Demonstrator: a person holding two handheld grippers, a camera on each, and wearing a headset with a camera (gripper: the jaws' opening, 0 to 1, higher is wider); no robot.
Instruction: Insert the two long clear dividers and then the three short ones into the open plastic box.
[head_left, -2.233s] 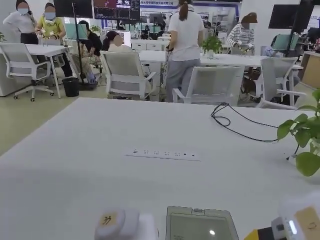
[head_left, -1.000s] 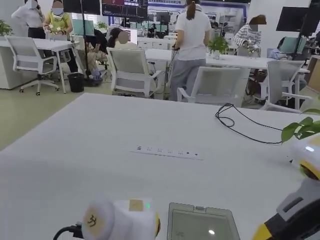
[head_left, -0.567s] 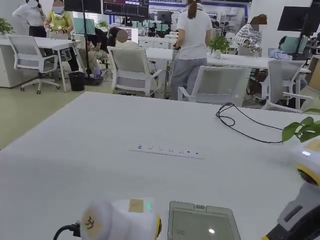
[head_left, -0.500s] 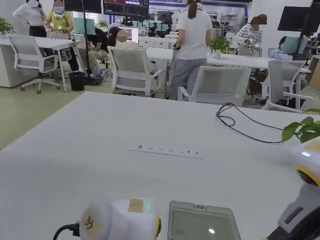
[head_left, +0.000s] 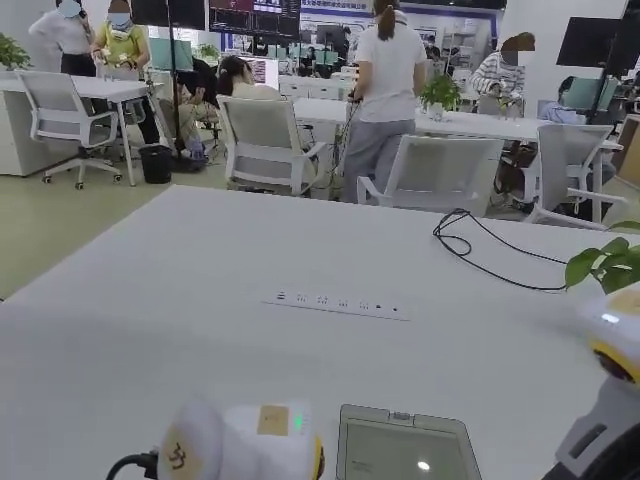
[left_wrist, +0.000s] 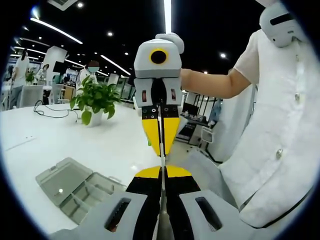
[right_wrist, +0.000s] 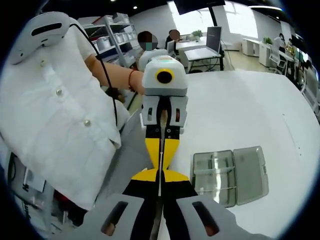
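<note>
Facing each other tip to tip in the left gripper view: left gripper (left_wrist: 162, 172), black-and-yellow jaws pressed together; right gripper (left_wrist: 161, 150), white body, yellow jaw tips likewise closed, carried on a bare forearm from a white buttoned shirt (left_wrist: 280, 125). Same view, lower left: open clear grey-tinted plastic box (left_wrist: 62, 180) lying flat on the white worktable (left_wrist: 110, 142), lid folded outward, base beside it crossed by thin clear dividers (left_wrist: 87, 197) standing in place. Right gripper view: both grippers nose to nose, raised above the table's near edge. The box lies to their right, well apart from either jaw pair, base on the person's side, lid beyond. One lengthwise partition and some short cross pieces are seated, though the full count of five is too small to confirm. Progress, as judged: insertion at least partly done, possibly complete; any remaining pieces to be seated. Head view: box lid at the lower edge between the two rounded gripper backs. The table also carries a recessed white socket strip (head_left: 335, 303), a looped black cable (head_left: 480, 250) and a green leafy potted plant (head_left: 610, 265). Room: open-plan office, white mesh chairs (head_left: 265, 140), white desks, several people standing and seated beyond.
</note>
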